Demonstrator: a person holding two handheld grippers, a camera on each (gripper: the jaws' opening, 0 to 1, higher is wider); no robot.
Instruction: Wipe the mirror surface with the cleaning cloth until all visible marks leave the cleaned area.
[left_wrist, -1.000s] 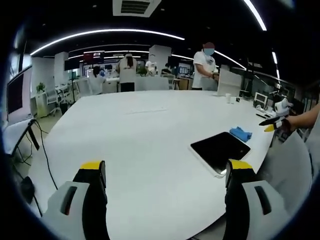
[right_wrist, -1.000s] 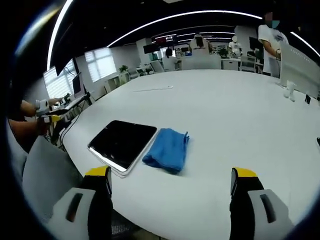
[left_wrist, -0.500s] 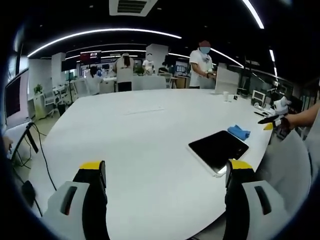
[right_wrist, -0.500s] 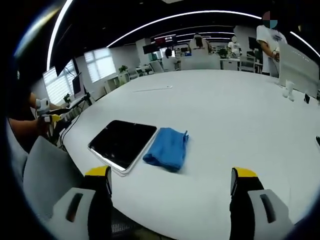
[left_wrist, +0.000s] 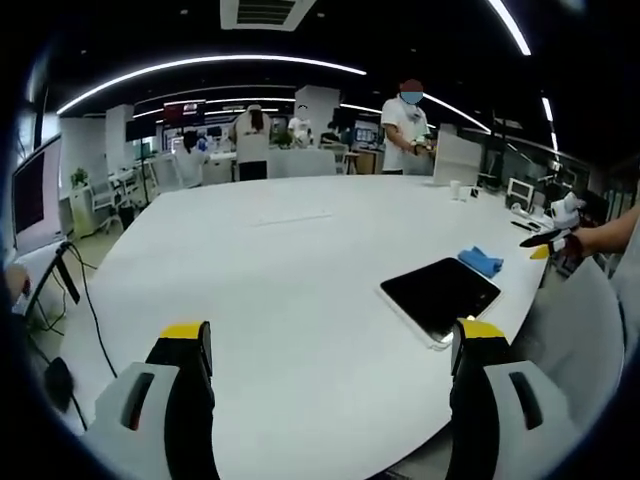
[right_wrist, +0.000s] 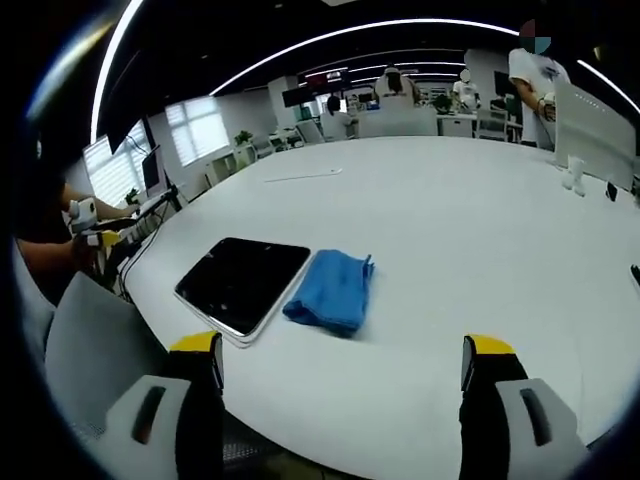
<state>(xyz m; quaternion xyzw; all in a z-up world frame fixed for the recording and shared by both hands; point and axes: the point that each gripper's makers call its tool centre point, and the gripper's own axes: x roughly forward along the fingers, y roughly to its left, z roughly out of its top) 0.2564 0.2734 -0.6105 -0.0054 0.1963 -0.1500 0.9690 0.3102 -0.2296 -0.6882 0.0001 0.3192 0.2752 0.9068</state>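
Now the right claw (right_wrist: 340, 375) is hovering released over the white tabletop (right_wrist: 480, 250), nothing standing between it and the blue cloth (right_wrist: 331, 291) lying just ahead, touching the dark mirror (right_wrist: 243, 283) to its left. Meanwhile the left claw (left_wrist: 333, 360) is hanging released too, mirror (left_wrist: 440, 293) ahead-right, cloth (left_wrist: 481, 262) beyond.

white table (left_wrist: 300, 270) | standing people (left_wrist: 405, 135) behind | ceiling light strips (right_wrist: 380, 30)
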